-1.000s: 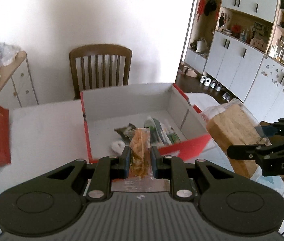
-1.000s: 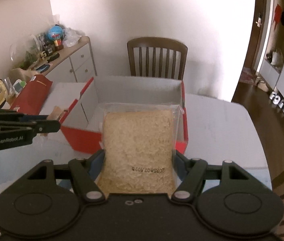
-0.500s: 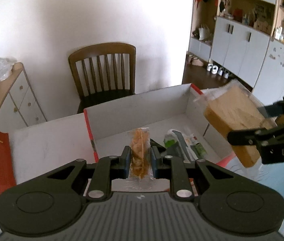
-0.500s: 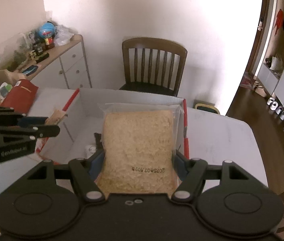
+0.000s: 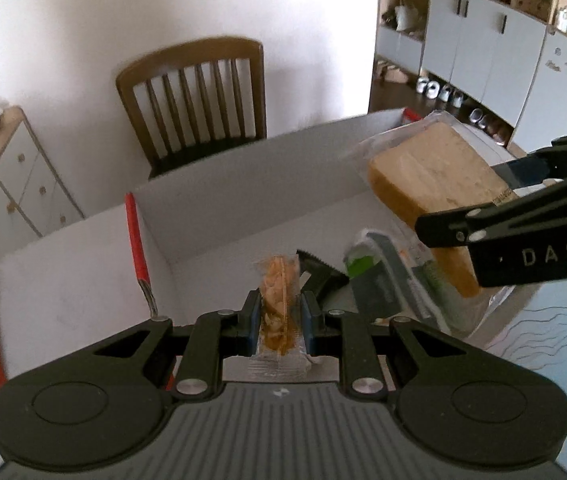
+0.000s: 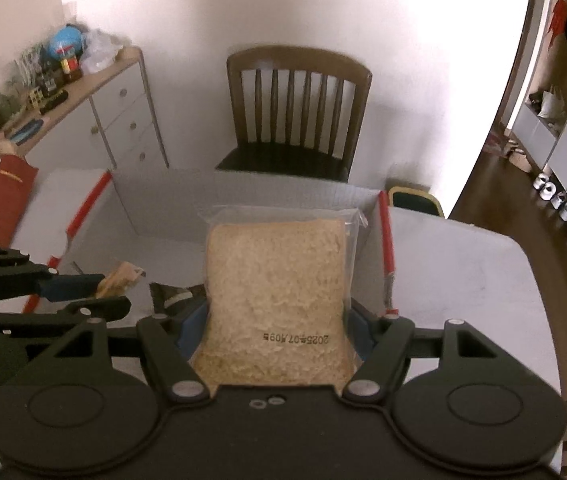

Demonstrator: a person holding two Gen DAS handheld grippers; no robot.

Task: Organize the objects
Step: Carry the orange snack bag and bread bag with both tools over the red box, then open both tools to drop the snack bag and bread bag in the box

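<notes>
A brown slatted wooden chair (image 6: 297, 108) stands against the white wall at upper centre, a white sideboard (image 6: 123, 120) cluttered with small items fills the upper left, and white cabinets (image 5: 487, 40) with shoes (image 5: 439, 90) lined on the dark floor occupy the upper right.

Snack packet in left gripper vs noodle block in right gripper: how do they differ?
Size: the snack packet is narrow, the noodle block broad.
Grip: the left gripper pinches its packet with jaws nearly together; the right gripper holds its block with jaws spread wide.
Colour: the packet's contents look orange-brown, the block pale beige with a printed date.
Shared: both are in clear wrap, held over the open box.
</notes>
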